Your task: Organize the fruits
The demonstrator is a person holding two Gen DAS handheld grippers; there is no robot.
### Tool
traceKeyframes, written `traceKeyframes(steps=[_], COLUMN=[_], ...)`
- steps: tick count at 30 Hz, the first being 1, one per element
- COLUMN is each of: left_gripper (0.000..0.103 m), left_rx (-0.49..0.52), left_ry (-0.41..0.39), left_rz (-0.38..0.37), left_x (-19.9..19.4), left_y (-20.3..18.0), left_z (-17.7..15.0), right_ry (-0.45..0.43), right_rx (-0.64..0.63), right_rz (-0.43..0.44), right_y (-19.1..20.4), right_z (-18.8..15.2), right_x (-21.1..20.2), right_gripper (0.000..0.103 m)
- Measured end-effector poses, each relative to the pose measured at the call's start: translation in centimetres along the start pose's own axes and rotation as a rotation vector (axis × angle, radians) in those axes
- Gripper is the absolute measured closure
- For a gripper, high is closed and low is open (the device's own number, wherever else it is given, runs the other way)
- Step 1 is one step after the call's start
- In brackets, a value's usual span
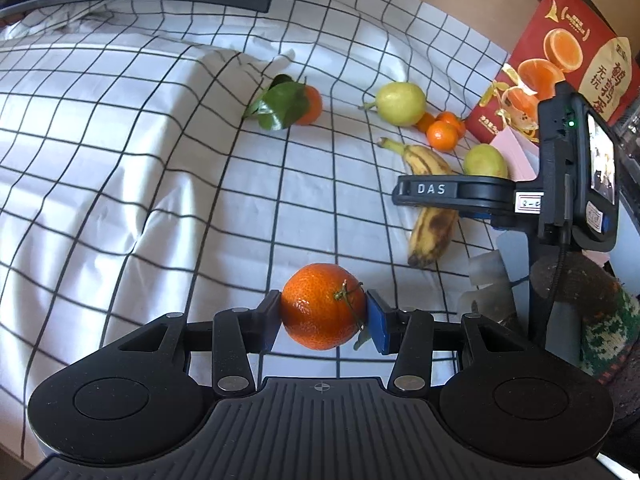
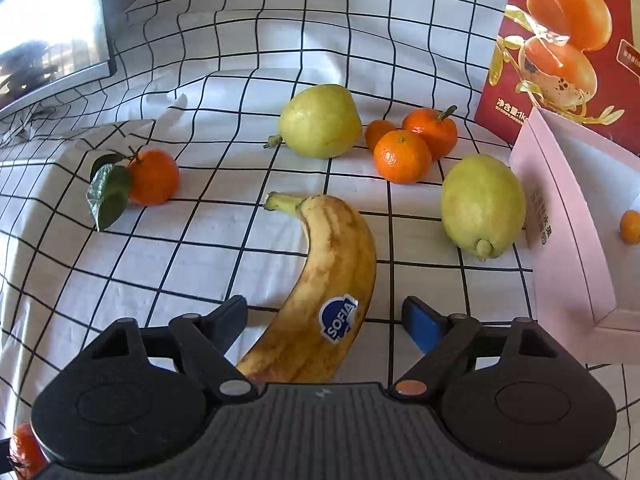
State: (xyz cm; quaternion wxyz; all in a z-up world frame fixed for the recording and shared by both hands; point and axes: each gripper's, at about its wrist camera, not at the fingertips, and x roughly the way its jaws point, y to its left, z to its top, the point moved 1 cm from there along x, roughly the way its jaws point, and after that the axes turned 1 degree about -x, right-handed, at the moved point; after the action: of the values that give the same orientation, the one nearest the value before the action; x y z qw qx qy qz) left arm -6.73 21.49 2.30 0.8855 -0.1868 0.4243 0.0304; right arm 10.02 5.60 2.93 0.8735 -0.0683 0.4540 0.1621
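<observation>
My left gripper [image 1: 323, 316] is shut on a large orange tangerine [image 1: 322, 306] with a stem, held above the checked cloth. My right gripper [image 2: 326, 320] is open, its fingers on either side of a spotted banana [image 2: 328, 292] with a blue sticker; it also shows in the left wrist view [image 1: 430, 200]. Two yellow-green pears [image 2: 320, 120] [image 2: 482, 206], three small tangerines [image 2: 402, 156] and a leafy tangerine [image 2: 152, 176] lie on the cloth. A pink box [image 2: 560, 216] at the right holds a small orange fruit [image 2: 631, 227].
A red orange-printed carton [image 2: 560, 40] stands behind the pink box. A dark monitor [image 2: 52, 28] stands at the back left. The right gripper body [image 1: 560, 184] reaches in from the right in the left wrist view. The white checked cloth [image 1: 120, 160] covers the table.
</observation>
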Motion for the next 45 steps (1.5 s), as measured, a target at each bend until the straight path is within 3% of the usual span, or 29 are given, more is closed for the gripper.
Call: traceKeyframes(steps=[1,4,12,17,28,32,35,38,42,45], left_gripper=[0.053,0.053,0.053,0.053,0.053,0.053,0.053,0.053,0.053,0.053], left_rx=[0.000,0.010,0.058,0.075,0.077,0.097,0.136,0.191,0.292,0.368], left_ry=[0.002,0.009,0.049,0.063,0.072,0.043,-0.013,-0.075,-0.149,-0.185], left_rz=[0.002,-0.004,-0.024,-0.034,-0.035,-0.058,-0.085,-0.132,-0.240,-0.341], left_x=[0.0,0.1,0.5,0.7,0.1,-0.6,-1.4,-1.7,-1.5,-0.8], left_y=[-0.1,-0.4,-1.6,-2.0,-1.8,-2.6,-3.9,-6.4,-12.0,-16.9], left_z=[0.0,-0.2,-1.0,-1.3,-2.1,-1.6,0.3,3.2,7.9,10.9], right_ry=[-0.006,-0.011,0.029,0.042,-0.013,0.009,-0.064,-0.185,-0.376,-0.461], right_rx=[-0.005,-0.051,-0.170,-0.167,-0.185,-0.114,-0.033,0.014,0.072,0.097], right_rz=[0.001,0.037,0.112,0.158,0.134,0.174,0.233,0.225,0.148,0.045], right_y=[0.0,0.1,-1.2,-2.4,-1.7,-2.8,-4.5,-6.8,-11.8,-15.7], right_z=[-0.1,-0.2,-0.1,-1.2,-1.4,-1.6,-1.3,-0.1,1.9,3.1], right_x=[-0.1,-0.8,-1.9,-3.0,-2.1,-3.1,-6.7,-11.4,-18.8,-23.2], right_gripper=[0.023,0.046,0.066,0.067,0.066,0.067,0.067,0.067,0.067,0.067])
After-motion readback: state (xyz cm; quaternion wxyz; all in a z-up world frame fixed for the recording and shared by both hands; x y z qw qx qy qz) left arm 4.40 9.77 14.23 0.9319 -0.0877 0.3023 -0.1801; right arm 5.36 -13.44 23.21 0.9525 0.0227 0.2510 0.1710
